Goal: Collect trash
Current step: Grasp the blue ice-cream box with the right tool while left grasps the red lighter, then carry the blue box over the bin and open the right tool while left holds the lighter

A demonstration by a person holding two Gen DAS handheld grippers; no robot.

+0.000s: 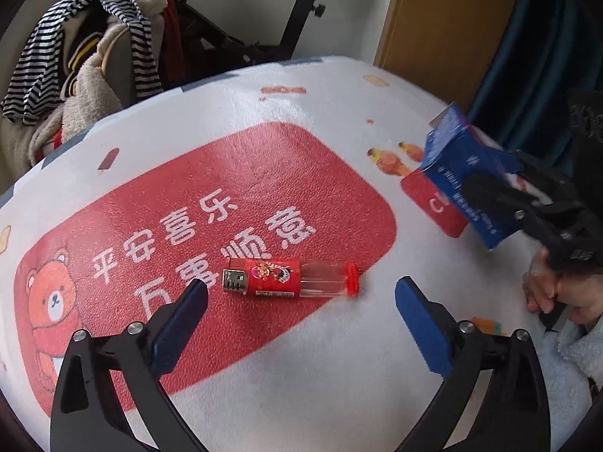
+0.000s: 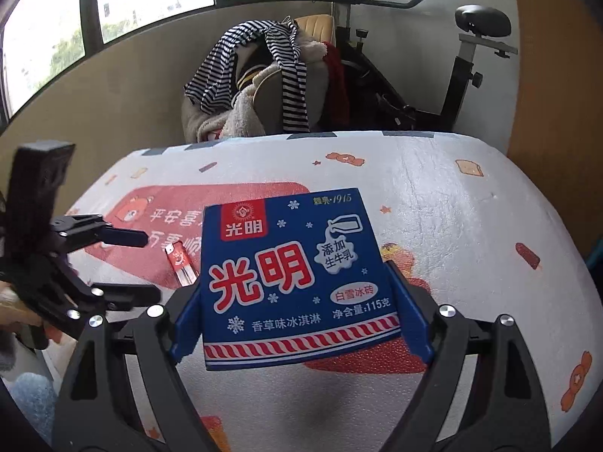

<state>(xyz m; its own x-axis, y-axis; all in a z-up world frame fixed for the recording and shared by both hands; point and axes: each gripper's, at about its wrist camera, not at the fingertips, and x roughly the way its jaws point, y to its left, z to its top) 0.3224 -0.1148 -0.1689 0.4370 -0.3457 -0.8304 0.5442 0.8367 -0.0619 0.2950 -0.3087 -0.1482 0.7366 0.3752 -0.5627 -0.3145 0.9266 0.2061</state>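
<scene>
A red lighter point(image 1: 290, 277) lies flat on the printed tablecloth point(image 1: 264, 120), metal head to the left. My left gripper point(image 1: 301, 293) is open, its blue pads on either side of the lighter and just short of it. My right gripper point(image 2: 297, 301) is shut on a blue ice cream box point(image 2: 294, 275), held above the table. In the left wrist view the box point(image 1: 467, 173) and the right gripper point(image 1: 501, 192) show at the right. In the right wrist view the lighter point(image 2: 181, 263) lies left of the box, with the left gripper point(image 2: 139, 267) around it.
A chair piled with striped and fleece clothes point(image 2: 260, 75) stands behind the table. An exercise bike point(image 2: 426, 60) is beside it. A wooden panel point(image 1: 441, 26) stands at the far right. A light blue sleeve point(image 1: 573, 354) lies at the table's right edge.
</scene>
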